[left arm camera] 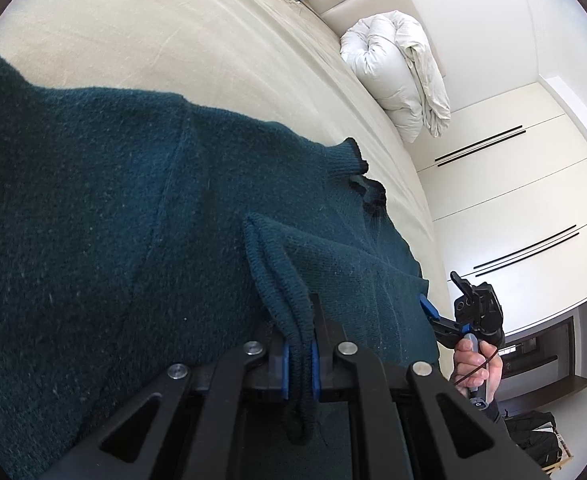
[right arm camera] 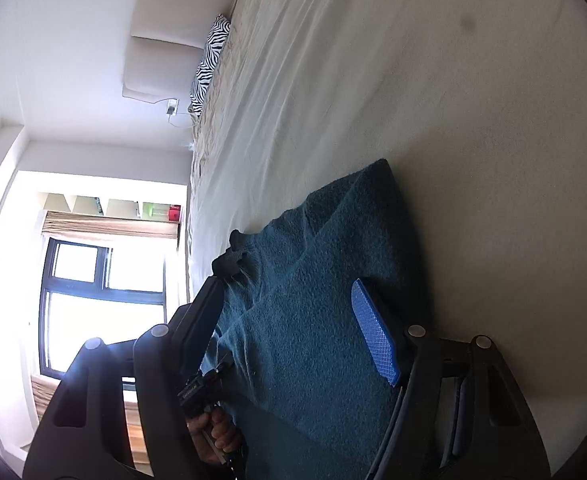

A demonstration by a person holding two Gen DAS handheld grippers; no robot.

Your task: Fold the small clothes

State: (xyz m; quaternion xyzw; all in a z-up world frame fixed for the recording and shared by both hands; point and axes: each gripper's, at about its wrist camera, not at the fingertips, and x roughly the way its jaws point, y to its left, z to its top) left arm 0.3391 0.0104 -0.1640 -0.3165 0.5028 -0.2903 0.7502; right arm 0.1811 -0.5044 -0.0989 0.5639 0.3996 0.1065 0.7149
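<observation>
Teal knitted sweater (left arm camera: pixel 113 208) lies spread across a cream bed sheet (left arm camera: pixel 181 40), filling the left wrist view from 7 o'clock up to 2 o'clock. Left gripper (left arm camera: pixel 299 364), at 6 o'clock in that view, is clamped tight on a ribbed cuff (left arm camera: pixel 281 280) of the sweater, the knit pinched between its blue pads. Right gripper (right arm camera: pixel 293 332) hovers over the sweater's edge with its jaws standing apart; one blue pad (right arm camera: pixel 373 332) shows at 4 o'clock in its own view, and nothing is pinched between the fingers. A person's hand (left arm camera: pixel 477 364) grips its handle. A rolled white duvet (left arm camera: pixel 397 76) sits at 1 o'clock, a zebra-print pillow (right arm camera: pixel 209 64) farther up the bed
</observation>
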